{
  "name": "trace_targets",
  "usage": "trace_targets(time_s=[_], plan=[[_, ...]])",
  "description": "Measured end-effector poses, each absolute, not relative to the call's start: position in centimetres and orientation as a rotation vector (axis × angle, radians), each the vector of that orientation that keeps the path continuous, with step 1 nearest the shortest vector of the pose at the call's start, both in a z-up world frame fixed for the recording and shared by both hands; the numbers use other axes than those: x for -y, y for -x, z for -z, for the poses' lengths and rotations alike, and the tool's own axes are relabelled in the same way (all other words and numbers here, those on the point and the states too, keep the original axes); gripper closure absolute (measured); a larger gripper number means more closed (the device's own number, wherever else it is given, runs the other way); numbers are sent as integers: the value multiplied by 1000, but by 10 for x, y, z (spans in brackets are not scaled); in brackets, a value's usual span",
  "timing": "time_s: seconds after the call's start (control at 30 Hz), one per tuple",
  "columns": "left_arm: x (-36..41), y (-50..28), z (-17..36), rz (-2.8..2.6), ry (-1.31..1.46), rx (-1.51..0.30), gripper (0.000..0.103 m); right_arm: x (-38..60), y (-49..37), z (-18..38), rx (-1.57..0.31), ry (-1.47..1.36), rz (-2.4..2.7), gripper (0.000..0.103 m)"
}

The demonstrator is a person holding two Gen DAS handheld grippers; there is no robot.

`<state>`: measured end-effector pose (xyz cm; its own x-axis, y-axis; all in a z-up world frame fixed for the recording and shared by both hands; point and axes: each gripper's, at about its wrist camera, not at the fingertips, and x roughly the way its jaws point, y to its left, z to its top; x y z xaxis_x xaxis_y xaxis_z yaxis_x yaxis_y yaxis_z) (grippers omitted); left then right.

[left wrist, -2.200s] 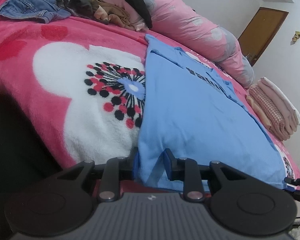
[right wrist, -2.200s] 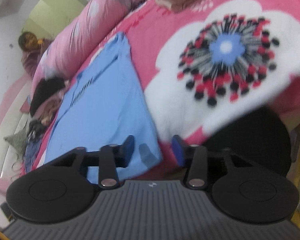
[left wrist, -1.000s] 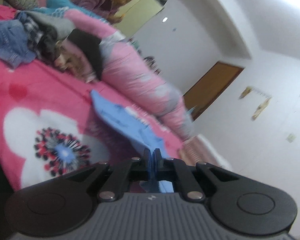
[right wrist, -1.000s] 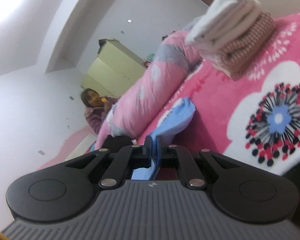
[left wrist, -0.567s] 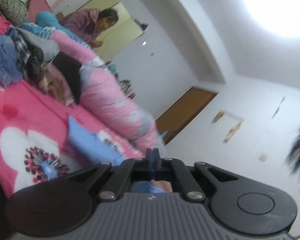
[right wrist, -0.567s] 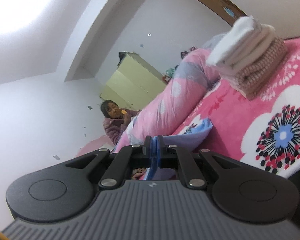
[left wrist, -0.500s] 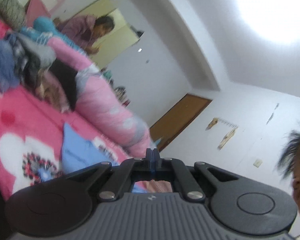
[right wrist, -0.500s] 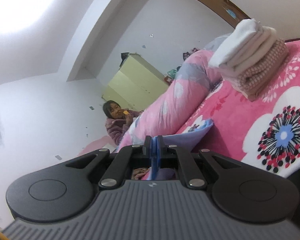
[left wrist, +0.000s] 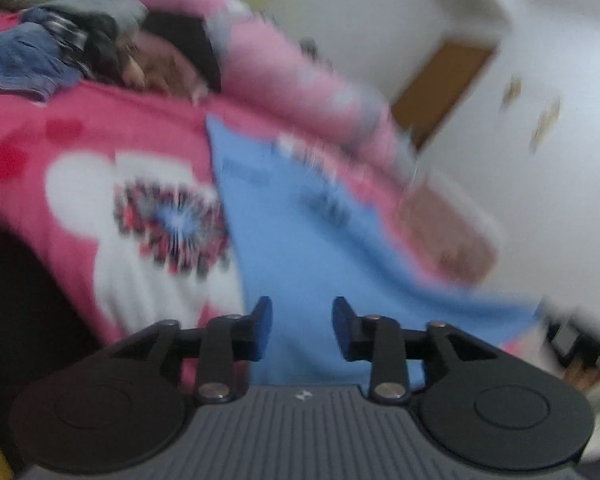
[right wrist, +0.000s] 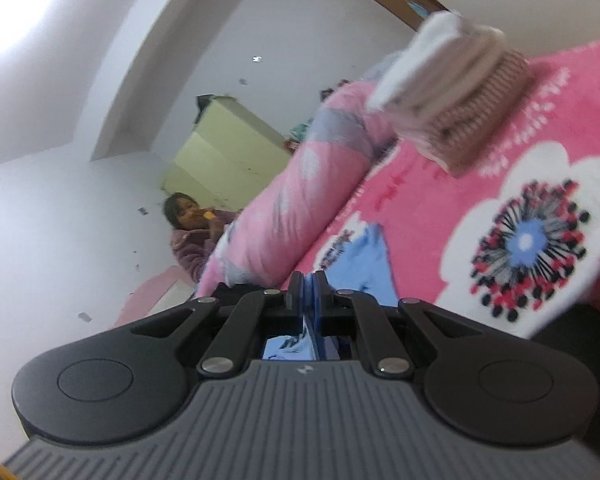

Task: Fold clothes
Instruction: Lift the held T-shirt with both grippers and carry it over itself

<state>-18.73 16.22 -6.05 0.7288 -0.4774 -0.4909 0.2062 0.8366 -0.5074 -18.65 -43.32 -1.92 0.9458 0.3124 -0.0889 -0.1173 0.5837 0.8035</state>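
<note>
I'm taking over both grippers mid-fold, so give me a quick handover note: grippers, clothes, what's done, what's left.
Left gripper: jaws opening, pads clear of the blue T-shirt beneath them.
Right gripper: shut on the blue T-shirt's edge.
The shirt lies on the pink flowered blanket. Folded stack sits at the bed's far end; unfolded clothes pile near the rolled quilt.
Done: some clothes stacked.
Left: release the right side, finish this shirt, stack it, then the pile.

Your left view is motion-smeared: print on the blue shirt (left wrist: 300,240) unreadable, clothes pile (left wrist: 80,52) indistinct, bed (left wrist: 40,140) cropped.
</note>
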Motion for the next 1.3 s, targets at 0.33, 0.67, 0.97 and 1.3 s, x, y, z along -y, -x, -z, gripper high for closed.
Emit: trace_targets(time_s=[0.33,0.67,0.97,1.3], plan=[[-123,164,119,481,266,-853,53,436,180,32,-266,-938,-226,100],[-119,147,142,511,320,-947,58,437,178,37,-282,-948,-219,100],[-114,138,148,501,314,-987,68,436,175,39,-289,-951,-221,100],[-124,137,151,405,341,-1017,51,434,176,38,-292,-944,-222,100]])
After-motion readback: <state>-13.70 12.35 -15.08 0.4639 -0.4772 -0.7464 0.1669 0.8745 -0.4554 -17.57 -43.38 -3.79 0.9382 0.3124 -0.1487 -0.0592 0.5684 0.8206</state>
